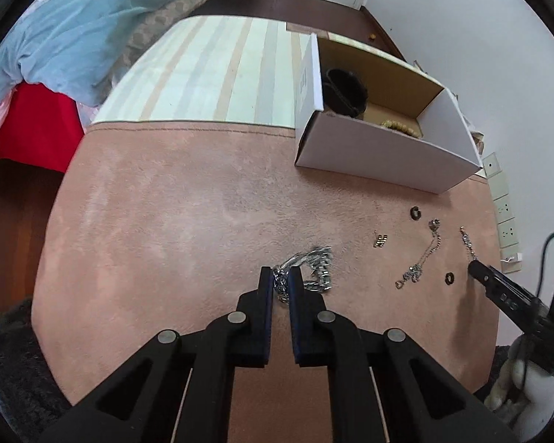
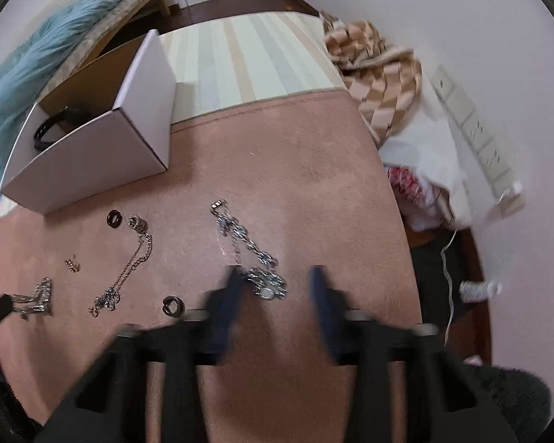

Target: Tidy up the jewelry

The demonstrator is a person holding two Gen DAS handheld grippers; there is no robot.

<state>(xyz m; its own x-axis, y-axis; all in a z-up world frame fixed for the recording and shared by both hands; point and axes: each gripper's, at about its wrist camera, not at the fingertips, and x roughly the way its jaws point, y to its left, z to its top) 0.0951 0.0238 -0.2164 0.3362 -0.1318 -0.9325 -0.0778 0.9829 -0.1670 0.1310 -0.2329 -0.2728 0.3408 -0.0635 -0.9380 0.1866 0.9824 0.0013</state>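
A pink mat point(image 1: 173, 221) covers the near part of the worktop, with a striped cloth point(image 1: 218, 74) beyond it. A blue quilt point(image 1: 74, 26) is heaped on the bed at left. Checked fabric point(image 2: 376, 74) lies bunched against the wall, near a row of wall sockets point(image 2: 476, 136).

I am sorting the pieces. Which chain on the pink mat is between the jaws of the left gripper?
The chunky silver chain, closed in the left gripper. The thin chain and the blue-stoned chain lie free, the latter before the open right gripper.
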